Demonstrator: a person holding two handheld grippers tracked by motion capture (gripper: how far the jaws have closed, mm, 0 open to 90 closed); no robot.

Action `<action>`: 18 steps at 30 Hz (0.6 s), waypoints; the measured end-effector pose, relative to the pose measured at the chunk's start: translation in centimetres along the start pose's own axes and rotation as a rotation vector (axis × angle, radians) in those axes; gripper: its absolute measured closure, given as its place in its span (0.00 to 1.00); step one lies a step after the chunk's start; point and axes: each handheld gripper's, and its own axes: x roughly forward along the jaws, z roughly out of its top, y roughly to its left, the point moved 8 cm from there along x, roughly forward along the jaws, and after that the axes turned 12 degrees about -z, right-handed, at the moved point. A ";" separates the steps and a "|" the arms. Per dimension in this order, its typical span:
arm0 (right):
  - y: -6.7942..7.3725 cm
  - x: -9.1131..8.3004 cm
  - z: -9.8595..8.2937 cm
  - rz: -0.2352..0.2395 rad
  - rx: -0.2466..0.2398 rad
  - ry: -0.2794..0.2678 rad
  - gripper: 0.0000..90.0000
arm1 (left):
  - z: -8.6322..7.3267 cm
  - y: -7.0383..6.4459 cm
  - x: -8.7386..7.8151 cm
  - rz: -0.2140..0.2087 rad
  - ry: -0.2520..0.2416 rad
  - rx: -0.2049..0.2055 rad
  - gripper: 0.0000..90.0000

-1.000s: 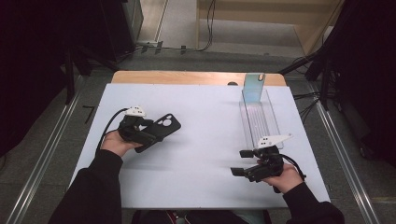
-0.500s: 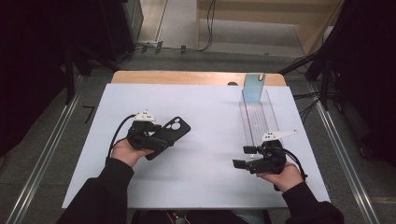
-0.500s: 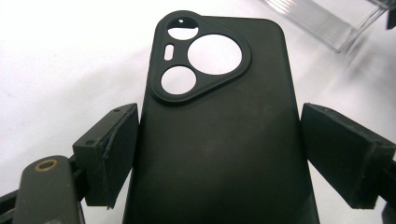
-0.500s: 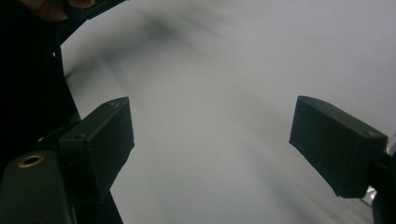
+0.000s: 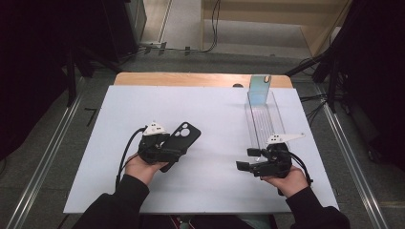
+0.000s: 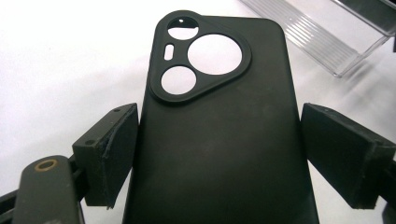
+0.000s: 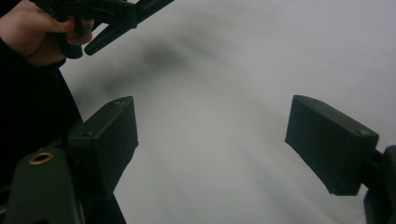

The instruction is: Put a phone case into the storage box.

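- Now the black phone case (image 5: 177,143) sits nearer the middle of the white table (image 5: 215,114) than a second ago, its camera cut-outs pointing away from the person.
- Between the jaws of the left gripper (image 5: 165,151) the case lies lengthwise; in the left gripper view (image 6: 217,140) the left pad touches its edge, while a sliver of gap shows at the right pad, so the grip is loose at best.
- Across the table, the right gripper (image 5: 246,161) has edged slightly leftward, jaws spread wide with nothing between them (image 7: 212,140).
- Beyond it, the clear plastic tray (image 5: 265,119) has stayed put, well apart from the case.
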 end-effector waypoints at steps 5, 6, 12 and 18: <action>0.0 0.1 0.2 -0.009 0.023 -0.001 0.17 | 0.1 -0.4 0.0 0.038 -0.054 -0.002 0.16; 0.1 0.1 0.3 -0.012 0.028 -0.005 0.17 | 0.2 -0.5 0.1 0.038 -0.062 -0.005 0.16; 0.2 0.1 0.7 -0.035 0.050 -0.011 0.17 | 0.2 -1.4 0.7 0.064 -0.103 0.005 0.16; 0.3 0.0 1.0 -0.051 0.072 -0.024 0.17 | 0.2 -2.2 1.3 0.105 -0.145 0.041 0.16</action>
